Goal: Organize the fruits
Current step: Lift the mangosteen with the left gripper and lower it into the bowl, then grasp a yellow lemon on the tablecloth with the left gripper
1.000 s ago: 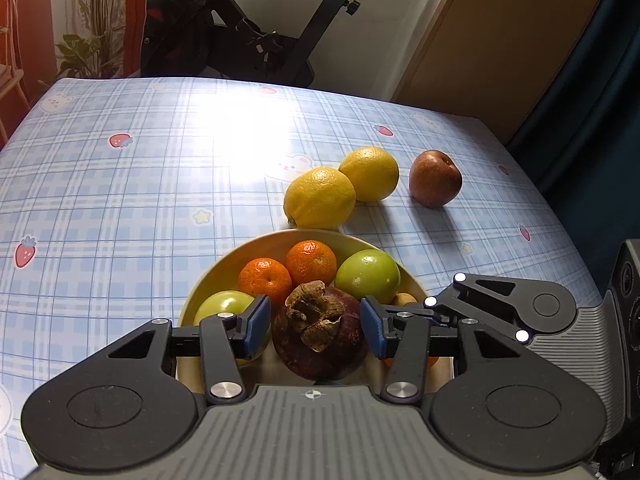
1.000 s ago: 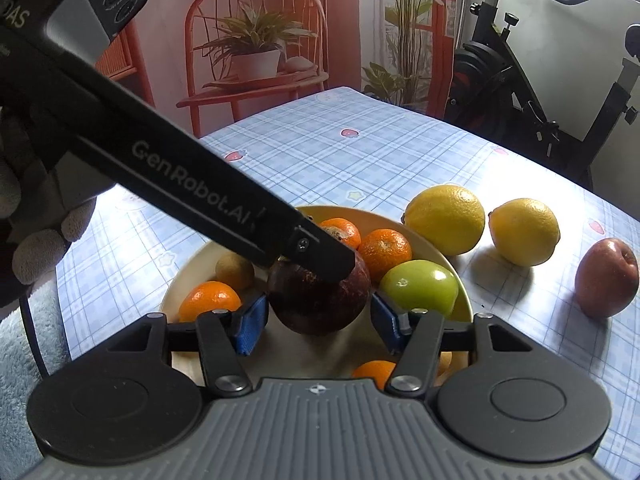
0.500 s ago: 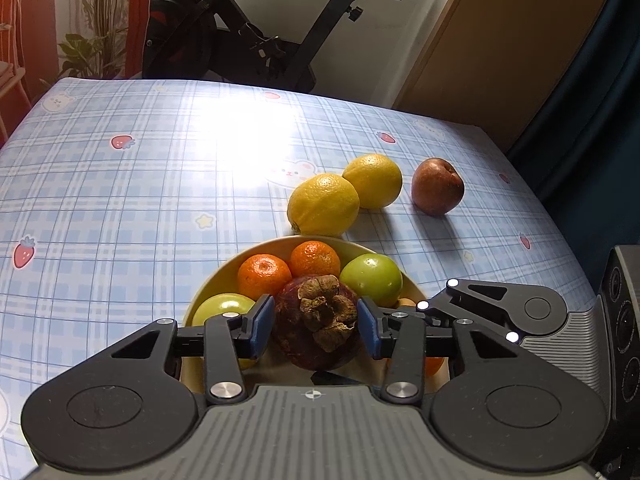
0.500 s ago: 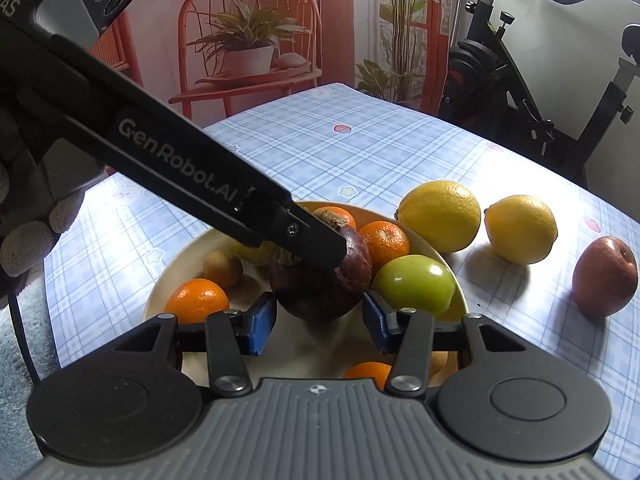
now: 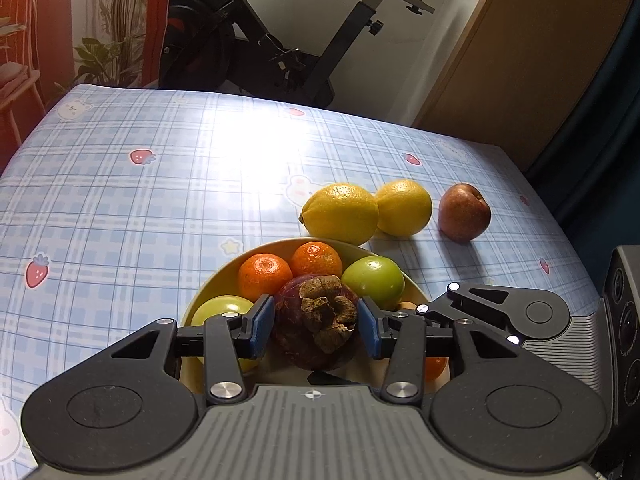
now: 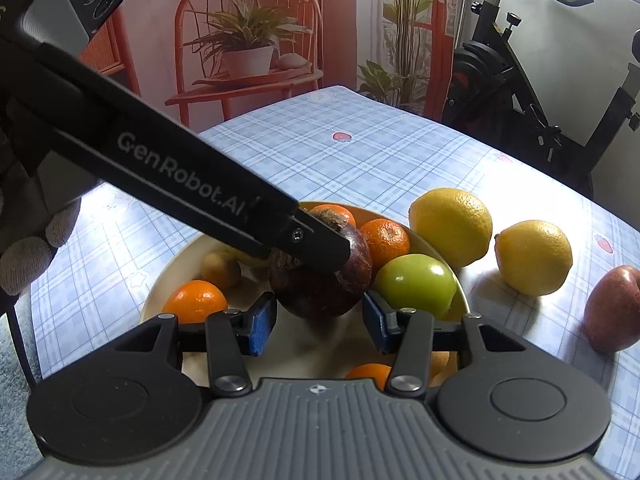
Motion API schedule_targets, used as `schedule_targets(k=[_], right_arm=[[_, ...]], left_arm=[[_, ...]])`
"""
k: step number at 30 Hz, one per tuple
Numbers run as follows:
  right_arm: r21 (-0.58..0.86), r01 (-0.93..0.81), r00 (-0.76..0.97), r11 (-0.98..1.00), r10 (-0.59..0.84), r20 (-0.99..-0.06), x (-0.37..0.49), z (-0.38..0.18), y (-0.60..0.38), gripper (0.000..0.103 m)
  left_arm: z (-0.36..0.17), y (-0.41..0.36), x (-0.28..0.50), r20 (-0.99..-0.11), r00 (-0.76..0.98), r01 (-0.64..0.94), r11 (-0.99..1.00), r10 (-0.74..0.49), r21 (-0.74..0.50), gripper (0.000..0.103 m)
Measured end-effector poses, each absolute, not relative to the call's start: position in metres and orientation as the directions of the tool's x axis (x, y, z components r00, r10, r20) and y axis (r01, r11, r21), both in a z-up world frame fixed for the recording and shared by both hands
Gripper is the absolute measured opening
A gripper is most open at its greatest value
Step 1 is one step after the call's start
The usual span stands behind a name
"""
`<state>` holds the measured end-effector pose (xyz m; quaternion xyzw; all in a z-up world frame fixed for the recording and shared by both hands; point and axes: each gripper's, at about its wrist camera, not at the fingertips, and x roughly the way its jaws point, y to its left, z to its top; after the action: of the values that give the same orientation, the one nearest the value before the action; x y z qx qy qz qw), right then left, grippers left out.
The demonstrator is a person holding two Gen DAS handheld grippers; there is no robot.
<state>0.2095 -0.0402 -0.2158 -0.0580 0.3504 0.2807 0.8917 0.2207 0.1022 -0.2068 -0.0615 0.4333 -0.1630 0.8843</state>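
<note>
A dark purple mangosteen (image 5: pixel 316 328) with a dry brown calyx hangs just above the yellow bowl (image 5: pixel 224 280). My left gripper (image 5: pixel 314 330) is shut on it, one blue pad against each side. In the right wrist view, the left gripper's black finger (image 6: pixel 312 240) crosses the top of the mangosteen (image 6: pixel 320 284). My right gripper (image 6: pixel 318 328) stands open just below and in front of the fruit, pads not touching it. The bowl (image 6: pixel 168 276) holds tangerines (image 5: pixel 264 276), two green apples (image 5: pixel 374 280) and a small brown fruit (image 6: pixel 220 268).
Two lemons (image 5: pixel 340 212) (image 5: pixel 404 208) and a red apple (image 5: pixel 464 212) lie on the blue checked tablecloth (image 5: pixel 140 208) beyond the bowl. The right gripper's black linkage (image 5: pixel 500 312) crowds the bowl's right side. A gloved hand (image 6: pixel 28 252) is at the left. An exercise bike (image 5: pixel 248 48) stands behind the table.
The left jaws have narrowed onto the mangosteen, which now sits farther out between the pads. The right jaws have narrowed a little and crept closer under the fruit.
</note>
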Motion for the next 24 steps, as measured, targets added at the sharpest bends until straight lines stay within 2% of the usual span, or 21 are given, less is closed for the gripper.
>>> schedule_targets(k=[8, 18, 24], right_arm=[[0.103, -0.551, 0.587, 0.828, 0.472, -0.658, 0.216, -0.215, -0.041, 0.05], [0.138, -0.524, 0.631, 0.841, 0.492, -0.6, 0.202, -0.196, -0.074, 0.051], [0.126, -0.448, 0.707, 0.885, 0.437, -0.557, 0.201, -0.189, -0.108, 0.051]], left_arm=[[-0.206, 0.103, 0.227, -0.743, 0.579, 0.217, 0.942, -0.336, -0.257, 0.049], [-0.186, 0.104, 0.223, -0.715, 0.613, 0.215, 0.942, -0.336, -0.258, 0.049], [-0.172, 0.084, 0.228, -0.685, 0.642, 0.237, 0.939, -0.344, -0.25, 0.049]])
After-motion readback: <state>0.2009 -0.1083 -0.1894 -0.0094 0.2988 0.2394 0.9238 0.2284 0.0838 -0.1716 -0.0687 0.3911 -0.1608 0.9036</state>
